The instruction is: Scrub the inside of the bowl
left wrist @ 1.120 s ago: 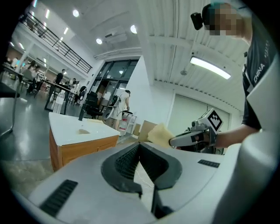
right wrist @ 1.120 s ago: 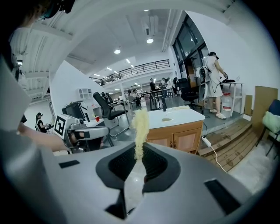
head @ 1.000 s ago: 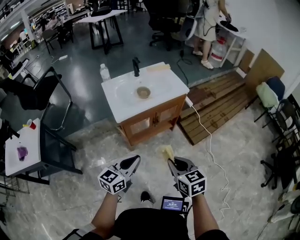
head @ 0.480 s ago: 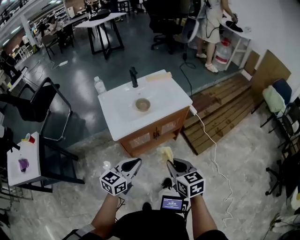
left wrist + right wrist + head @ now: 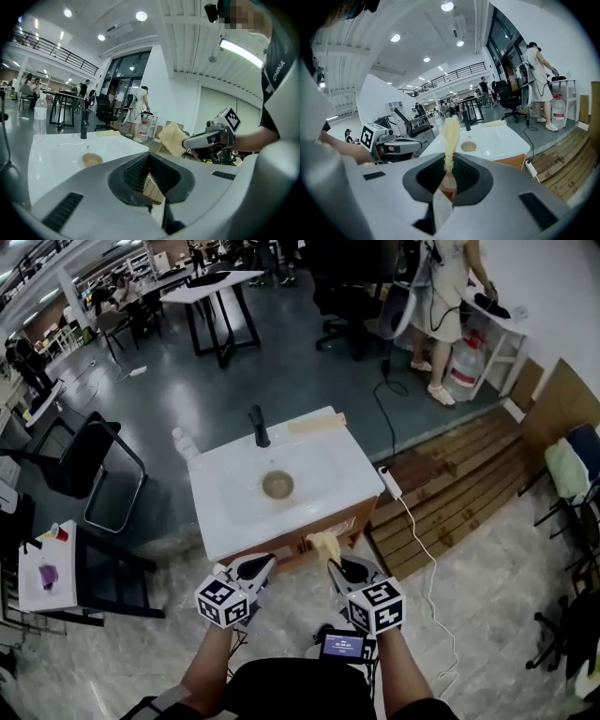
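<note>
Head view: bowl (image 5: 277, 485) in sink (image 5: 225, 514) beyond clenched left fingers (image 5: 257, 566), right fingers (image 5: 348, 570) grasping sponge (image 5: 323, 545).

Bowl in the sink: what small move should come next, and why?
Probably carry both grippers forward over the sink, toward the bowl. The right gripper is shut on the sponge but hangs short of the sink's near edge, well apart from the bowl. The left gripper is shut and empty.

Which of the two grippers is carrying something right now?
The right gripper: a yellow sponge sticks up from between its fingers. The left gripper is shut with nothing in it.
</note>
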A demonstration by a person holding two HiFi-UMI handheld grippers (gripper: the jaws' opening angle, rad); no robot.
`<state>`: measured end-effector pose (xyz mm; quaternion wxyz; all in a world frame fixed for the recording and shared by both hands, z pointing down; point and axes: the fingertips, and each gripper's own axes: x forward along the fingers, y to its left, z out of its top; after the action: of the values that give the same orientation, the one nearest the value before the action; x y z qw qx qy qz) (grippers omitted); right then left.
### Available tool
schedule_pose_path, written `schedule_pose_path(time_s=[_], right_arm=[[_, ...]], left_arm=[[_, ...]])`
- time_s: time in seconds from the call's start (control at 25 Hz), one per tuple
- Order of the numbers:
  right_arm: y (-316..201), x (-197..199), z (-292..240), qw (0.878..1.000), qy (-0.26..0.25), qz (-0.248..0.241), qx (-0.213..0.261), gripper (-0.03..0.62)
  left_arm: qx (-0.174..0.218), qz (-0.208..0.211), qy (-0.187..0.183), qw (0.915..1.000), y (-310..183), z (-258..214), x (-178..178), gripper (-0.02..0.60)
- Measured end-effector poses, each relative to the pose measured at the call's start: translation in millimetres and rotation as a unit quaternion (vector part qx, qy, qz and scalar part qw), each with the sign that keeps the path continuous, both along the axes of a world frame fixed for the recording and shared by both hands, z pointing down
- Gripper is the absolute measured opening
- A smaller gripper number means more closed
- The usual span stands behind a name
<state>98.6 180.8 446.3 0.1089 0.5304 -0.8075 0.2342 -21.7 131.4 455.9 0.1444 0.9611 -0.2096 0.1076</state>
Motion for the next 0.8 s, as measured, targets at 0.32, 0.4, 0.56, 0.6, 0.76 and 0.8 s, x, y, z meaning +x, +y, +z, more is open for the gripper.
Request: schedule_pose_path(time_s=[0.32,0.4,0.56,0.6,0.76,0.8], right_arm=[[-54,21,12,0.999,-0.009,-0.040,-0.009,0.041],[-67,24,16,0.999,-0.010,-0.045,-0.012,0.041],[-100,31,22,0.999,-0.006,-0.052,-0.016,0.043],[-109,35,23,0.999,-0.004,-0.051,-0.017,0.041],[-152,42,24,0.999,0.005,-0.049,-0.023,0.041],[-164,43,24,0.999,0.006,-0.049,-0.024,0.041]], left_arm=[[-0.013,-0.049,-0.007,0.9987,-50,4,13,0.003],[-0.015,-0.055,-0.011,0.9983,-63,7,14,0.003],[-0.020,-0.060,-0.014,0.9979,-97,17,20,0.003],[-0.020,-0.060,-0.013,0.9979,-107,19,23,0.003],[-0.024,-0.056,-0.011,0.9981,-151,22,31,0.003],[-0.024,-0.053,-0.012,0.9982,-162,22,33,0.003]])
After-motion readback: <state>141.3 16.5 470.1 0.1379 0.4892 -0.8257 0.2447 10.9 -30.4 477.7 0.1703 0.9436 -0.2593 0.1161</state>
